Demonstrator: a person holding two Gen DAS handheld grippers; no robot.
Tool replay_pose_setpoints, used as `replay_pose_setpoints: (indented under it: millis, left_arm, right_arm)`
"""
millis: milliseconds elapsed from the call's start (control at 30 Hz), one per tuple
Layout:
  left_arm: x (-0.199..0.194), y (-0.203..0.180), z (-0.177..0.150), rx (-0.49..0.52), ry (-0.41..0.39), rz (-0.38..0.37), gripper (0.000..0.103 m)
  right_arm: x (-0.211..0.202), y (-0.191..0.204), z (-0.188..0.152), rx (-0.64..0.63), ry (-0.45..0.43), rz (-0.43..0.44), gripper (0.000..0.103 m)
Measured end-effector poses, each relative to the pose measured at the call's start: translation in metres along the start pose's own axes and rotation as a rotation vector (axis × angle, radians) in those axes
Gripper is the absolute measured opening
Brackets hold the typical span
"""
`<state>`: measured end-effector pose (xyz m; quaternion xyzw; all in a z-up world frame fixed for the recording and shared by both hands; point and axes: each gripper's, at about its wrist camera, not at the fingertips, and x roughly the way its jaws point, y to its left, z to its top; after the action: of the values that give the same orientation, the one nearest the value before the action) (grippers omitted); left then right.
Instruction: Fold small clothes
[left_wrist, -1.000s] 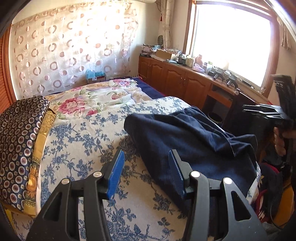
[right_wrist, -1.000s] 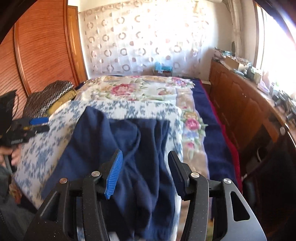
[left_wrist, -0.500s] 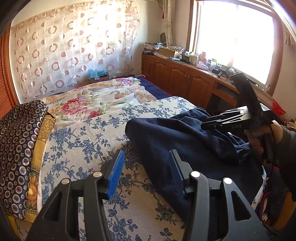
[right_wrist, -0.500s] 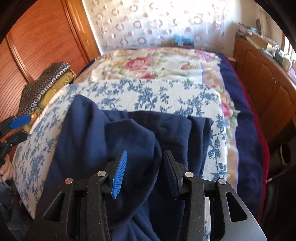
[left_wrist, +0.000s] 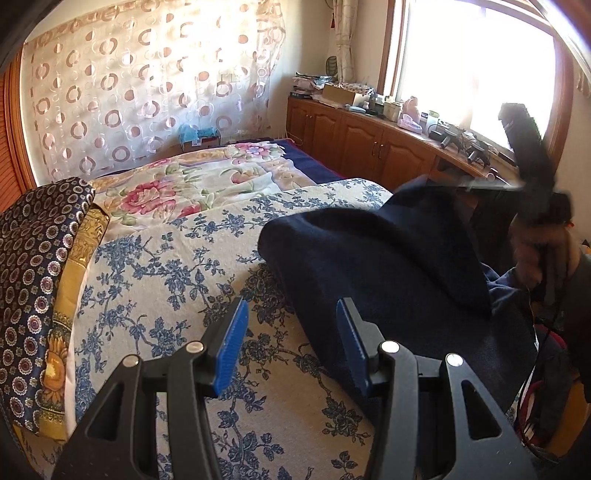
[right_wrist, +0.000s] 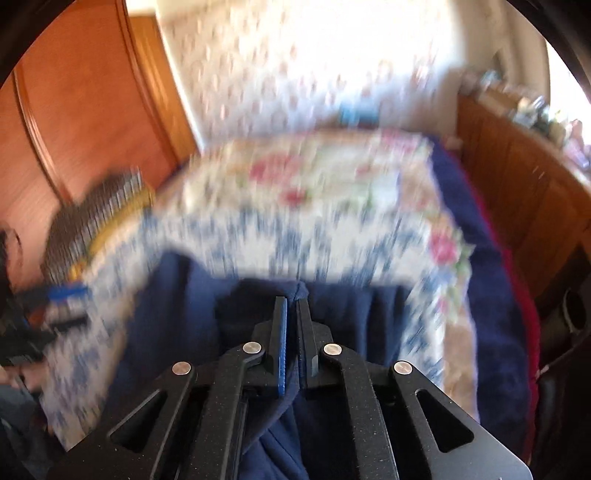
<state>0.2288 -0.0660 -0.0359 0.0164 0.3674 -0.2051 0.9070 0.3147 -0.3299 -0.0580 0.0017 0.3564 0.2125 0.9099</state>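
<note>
right tongs clamped on navy garment fold | left tongs open, empty, beside garment | risk: thin pinch slips, fold collapses on bed

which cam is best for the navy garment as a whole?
Left wrist: sharp, shows the navy garment spread on the bed, one end lifted by the right gripper. Right wrist is blurred; it shows only the fold clamped between the pads.

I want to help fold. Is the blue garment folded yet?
Not neatly: the navy garment lies bunched, one fold pinched in the shut right gripper.
</note>
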Motion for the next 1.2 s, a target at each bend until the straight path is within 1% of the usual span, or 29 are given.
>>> replay_pose_setpoints:
  millis: [33, 67, 133, 167, 200, 233, 267, 300, 333, 367, 400, 433, 467, 567, 600, 633, 667, 733, 767, 800, 867, 900, 933, 967, 1000, 1067, 1133, 1167, 1200]
  left_arm:
    - [0.000, 0.001, 0.000, -0.002, 0.000, 0.001, 0.049]
    - [-0.001, 0.002, 0.000, -0.004, 0.000, 0.002, 0.049]
    - [-0.001, 0.002, -0.001, -0.008, 0.001, 0.002, 0.049]
    - [-0.001, 0.001, -0.001, -0.007, 0.001, 0.001, 0.049]
    - [-0.001, 0.000, -0.001, -0.006, 0.000, 0.000, 0.049]
    - [-0.002, -0.001, -0.001, -0.003, 0.000, -0.001, 0.049]
    - [-0.002, -0.003, -0.002, 0.000, -0.001, -0.003, 0.049]
    - [-0.003, -0.004, -0.003, 0.005, -0.001, -0.004, 0.049]
    - [-0.003, -0.006, -0.003, 0.008, -0.003, -0.005, 0.049]
    - [-0.003, -0.007, -0.004, 0.009, -0.002, -0.007, 0.049]
    - [-0.003, -0.007, -0.005, 0.008, 0.002, -0.009, 0.049]
    - [-0.002, -0.008, -0.006, 0.007, 0.007, -0.013, 0.049]
    - [-0.001, -0.009, -0.007, 0.008, 0.010, -0.015, 0.049]
    - [0.001, -0.014, -0.009, 0.020, 0.018, -0.019, 0.049]
    - [0.002, -0.015, -0.010, 0.021, 0.020, -0.022, 0.049]
    - [0.002, -0.017, -0.011, 0.023, 0.021, -0.024, 0.049]
    - [0.002, -0.019, -0.012, 0.025, 0.023, -0.025, 0.049]
    - [0.002, -0.020, -0.015, 0.027, 0.027, -0.023, 0.049]
    - [0.002, -0.021, -0.017, 0.025, 0.031, -0.022, 0.049]
    - [0.002, -0.021, -0.018, 0.023, 0.034, -0.023, 0.049]
    - [0.003, -0.022, -0.021, 0.019, 0.042, -0.023, 0.049]
    - [0.004, -0.023, -0.022, 0.019, 0.046, -0.025, 0.049]
    - [0.005, -0.025, -0.024, 0.020, 0.049, -0.027, 0.049]
    - [0.005, -0.027, -0.025, 0.023, 0.053, -0.029, 0.049]
    - [0.006, -0.030, -0.026, 0.026, 0.057, -0.032, 0.049]
    - [0.006, -0.037, -0.028, 0.038, 0.061, -0.039, 0.049]
    - [0.003, -0.042, -0.030, 0.049, 0.057, -0.044, 0.049]
    - [0.001, -0.045, -0.030, 0.053, 0.055, -0.047, 0.049]
    - [0.000, -0.047, -0.031, 0.054, 0.054, -0.049, 0.049]
  right_arm:
    - [-0.011, 0.000, 0.005, 0.001, -0.041, -0.025, 0.002]
    - [-0.023, -0.002, 0.015, 0.002, -0.081, -0.079, 0.002]
    - [-0.028, -0.006, 0.027, -0.012, -0.107, -0.166, 0.001]
    - [-0.024, -0.014, 0.034, -0.012, -0.101, -0.219, 0.001]
    - [-0.019, -0.020, 0.039, -0.005, -0.079, -0.246, 0.001]
    - [-0.012, -0.026, 0.042, -0.006, -0.038, -0.272, 0.001]
    - [-0.003, -0.031, 0.043, -0.021, 0.014, -0.318, 0.003]
    - [-0.003, -0.033, 0.041, -0.024, 0.016, -0.328, 0.006]
    - [-0.005, -0.033, 0.039, -0.022, 0.018, -0.306, 0.010]
    - [-0.007, -0.032, 0.034, -0.020, 0.033, -0.246, 0.027]
    - [-0.007, -0.030, 0.030, -0.019, 0.044, -0.215, 0.045]
    - [-0.008, -0.028, 0.024, -0.021, 0.050, -0.197, 0.051]
    - [-0.006, -0.024, 0.018, -0.025, 0.060, -0.189, 0.055]
    - [0.007, -0.018, 0.003, -0.027, 0.124, -0.149, 0.055]
    - [0.016, -0.016, -0.003, -0.032, 0.168, -0.142, 0.054]
    - [0.021, -0.016, -0.009, -0.035, 0.190, -0.140, 0.054]
    - [0.028, -0.016, -0.015, -0.038, 0.219, -0.135, 0.051]
    - [0.039, -0.015, -0.023, -0.043, 0.274, -0.124, 0.032]
    - [0.043, -0.014, -0.026, -0.053, 0.288, -0.110, 0.003]
    - [0.044, -0.011, -0.028, -0.066, 0.286, -0.099, 0.001]
    - [0.031, -0.005, -0.022, -0.101, 0.213, -0.104, 0.000]
    - [0.024, -0.006, -0.016, -0.102, 0.176, -0.128, 0.000]
    - [0.013, -0.010, -0.007, -0.085, 0.115, -0.179, 0.000]
    - [0.009, -0.014, -0.002, -0.068, 0.086, -0.211, 0.000]
    - [0.005, -0.023, 0.005, -0.041, 0.066, -0.266, 0.001]
    - [0.008, -0.035, 0.011, -0.015, 0.090, -0.317, 0.001]
    - [0.010, -0.038, 0.007, -0.021, 0.126, -0.326, 0.018]
    - [0.009, -0.039, 0.003, -0.023, 0.136, -0.325, 0.042]
    - [0.004, -0.038, -0.002, -0.018, 0.133, -0.312, 0.057]
